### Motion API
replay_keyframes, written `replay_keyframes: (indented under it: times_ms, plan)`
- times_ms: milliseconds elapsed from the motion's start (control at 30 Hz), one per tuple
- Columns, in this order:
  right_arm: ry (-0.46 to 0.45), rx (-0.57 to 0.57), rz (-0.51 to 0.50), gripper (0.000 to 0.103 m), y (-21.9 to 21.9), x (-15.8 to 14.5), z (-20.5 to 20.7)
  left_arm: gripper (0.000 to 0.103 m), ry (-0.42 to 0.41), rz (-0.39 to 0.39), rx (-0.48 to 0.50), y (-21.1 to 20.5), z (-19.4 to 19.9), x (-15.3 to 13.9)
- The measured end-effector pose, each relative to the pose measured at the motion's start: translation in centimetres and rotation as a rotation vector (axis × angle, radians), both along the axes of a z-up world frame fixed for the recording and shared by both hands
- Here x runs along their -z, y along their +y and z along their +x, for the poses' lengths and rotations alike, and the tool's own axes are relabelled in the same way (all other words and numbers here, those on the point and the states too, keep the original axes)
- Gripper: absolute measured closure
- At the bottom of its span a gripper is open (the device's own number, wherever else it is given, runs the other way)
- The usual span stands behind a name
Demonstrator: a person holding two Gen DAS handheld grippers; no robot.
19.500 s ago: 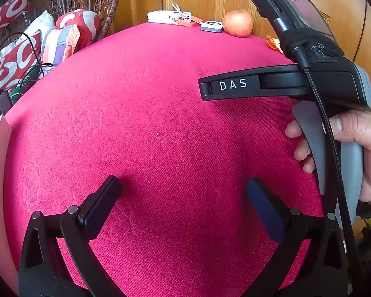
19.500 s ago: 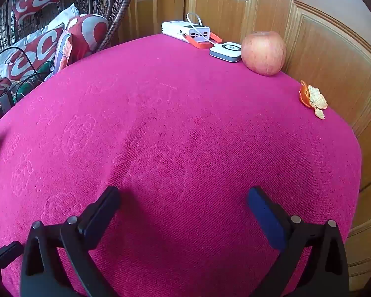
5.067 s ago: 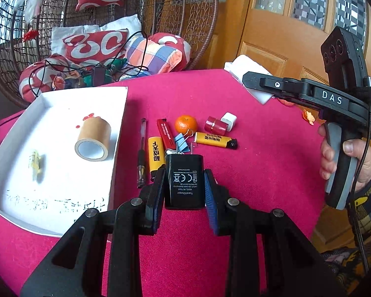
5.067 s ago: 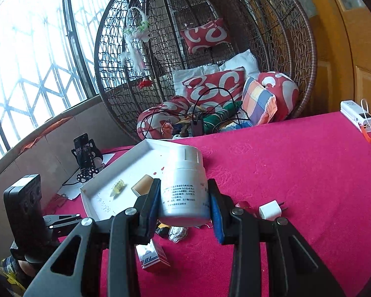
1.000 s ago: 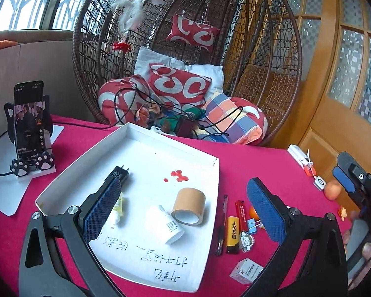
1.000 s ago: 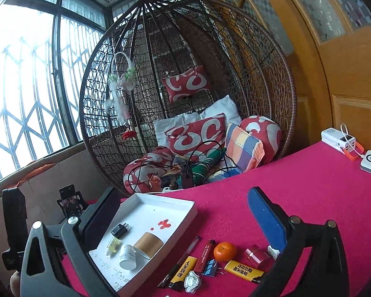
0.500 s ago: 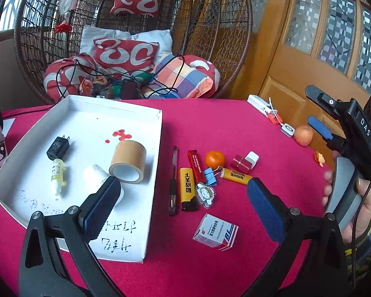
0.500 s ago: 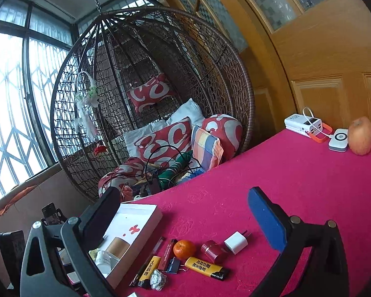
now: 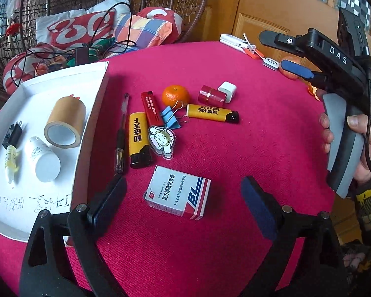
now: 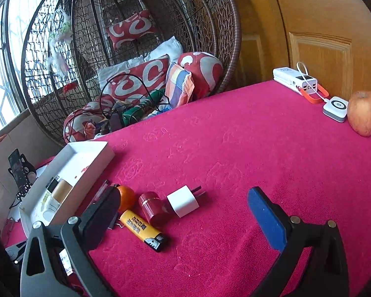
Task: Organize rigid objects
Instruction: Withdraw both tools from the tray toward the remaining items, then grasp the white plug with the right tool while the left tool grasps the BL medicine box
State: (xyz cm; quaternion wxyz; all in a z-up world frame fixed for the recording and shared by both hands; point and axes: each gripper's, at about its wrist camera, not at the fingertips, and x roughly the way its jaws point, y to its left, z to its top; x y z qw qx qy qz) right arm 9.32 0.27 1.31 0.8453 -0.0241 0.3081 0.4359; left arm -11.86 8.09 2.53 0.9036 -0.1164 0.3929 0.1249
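My left gripper is open and hovers low over the red cloth, with a white, red and blue medicine box lying between its fingers, untouched. Beyond it lie two yellow lighters, a red lighter, a pen, a blue binder clip, a cartoon charm, a tangerine, a red cylinder and a white plug. The white tray at left holds a tape roll, white bottle, black charger and yellow tube. My right gripper is open above the white plug and red cylinder.
A power bank, a small white device and an apple sit at the table's far edge by the wooden door. A wicker hanging chair with cushions stands behind the table. A hand holds the right gripper's handle.
Both grippers have dropped lower and closer to the table. The left one now straddles the medicine box; the right one has swung down toward the white plug and red cylinder.
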Motion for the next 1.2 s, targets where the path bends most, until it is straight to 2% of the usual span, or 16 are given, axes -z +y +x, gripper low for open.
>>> replay_keyframes:
  times_ms: [67,100,133,167,267,333,367,400,533,733,900,1000,1200]
  plan:
    - [-0.002,-0.009,-0.041,0.016,0.7,0.7,0.7,0.010,0.016,-0.003,0.001,-0.1,0.3,0.5]
    - [0.005,-0.020,-0.053,0.025,1.1,1.0,0.9,0.017,0.023,-0.007,0.003,-0.1,0.4,0.7]
    - [0.016,-0.034,-0.064,0.029,1.5,1.3,1.2,0.027,0.030,-0.008,0.004,-0.1,0.6,0.9]
    - [0.028,-0.047,-0.078,0.029,1.9,1.7,1.5,0.029,0.037,-0.012,0.006,-0.1,0.7,1.0]
    - [0.052,-0.095,-0.116,0.040,3.3,2.7,1.6,0.033,0.054,-0.023,0.017,-0.2,0.8,1.6]
    - [0.062,-0.101,-0.152,0.062,3.9,3.3,1.6,0.043,0.063,-0.028,0.022,-0.2,0.9,1.9]
    - [0.080,-0.110,-0.161,0.064,4.0,3.6,1.8,0.046,0.064,-0.030,0.024,-0.2,0.9,2.0]
    - [0.083,-0.109,-0.155,0.064,3.9,3.5,1.7,0.051,0.061,-0.025,0.023,-0.3,0.9,2.0]
    - [0.080,-0.088,-0.120,0.064,2.7,3.0,1.3,0.052,0.052,-0.032,0.016,-0.1,0.7,1.9]
    - [0.069,-0.070,0.014,0.064,0.3,0.2,0.0,0.052,-0.007,-0.027,0.009,-0.2,0.0,0.6]
    - [0.033,-0.106,0.138,0.064,-0.9,-3.0,-1.6,0.052,-0.066,0.014,-0.004,-0.7,-0.6,-1.5]
    - [0.043,-0.156,0.192,0.064,-1.0,-4.2,-2.3,0.052,-0.105,0.032,-0.022,-0.6,-1.1,-2.7]
    - [0.047,-0.212,0.218,0.064,-0.4,-4.8,-3.6,0.052,-0.169,0.046,-0.074,0.4,-2.4,-4.5]
